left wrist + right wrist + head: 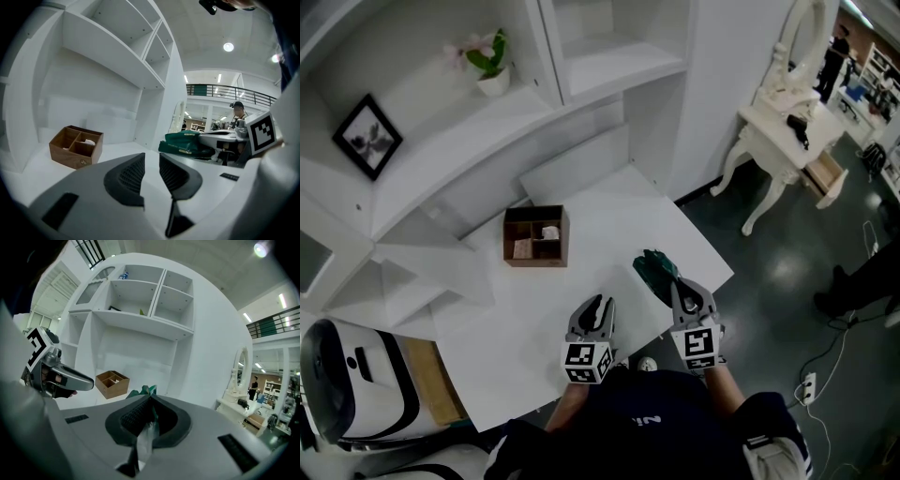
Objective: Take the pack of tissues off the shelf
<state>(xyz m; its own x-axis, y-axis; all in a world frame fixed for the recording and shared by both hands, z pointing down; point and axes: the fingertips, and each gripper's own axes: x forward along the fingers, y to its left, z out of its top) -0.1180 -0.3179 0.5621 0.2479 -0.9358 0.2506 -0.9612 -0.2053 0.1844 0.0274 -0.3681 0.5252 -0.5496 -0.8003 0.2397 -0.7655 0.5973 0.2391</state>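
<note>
The right gripper (150, 401) is clenching its two jaws on the dark green soft pack of tissues (654, 270). The right gripper view is showing the ribbed pads pressed together on a fold of the pack's green and clear wrapper. The pack is lying on the white rectangular desk top (544, 319), near its right edge and clear of the white wall shelf unit (459, 141) behind it.

The left gripper (598, 302) is hovering just beside the right one, over the near part of the desk top. Its jaws are standing narrowly apart, and nothing is sitting between them.

A brown wooden box with open compartments (534, 261) is standing farther back on the desk top, well apart from both grippers and from the pack. Small pale items are lying in its compartments; what they are cannot be told.

On the shelf unit, a small white pot with a green plant (492, 66) is standing near a black-framed picture (367, 136).
</note>
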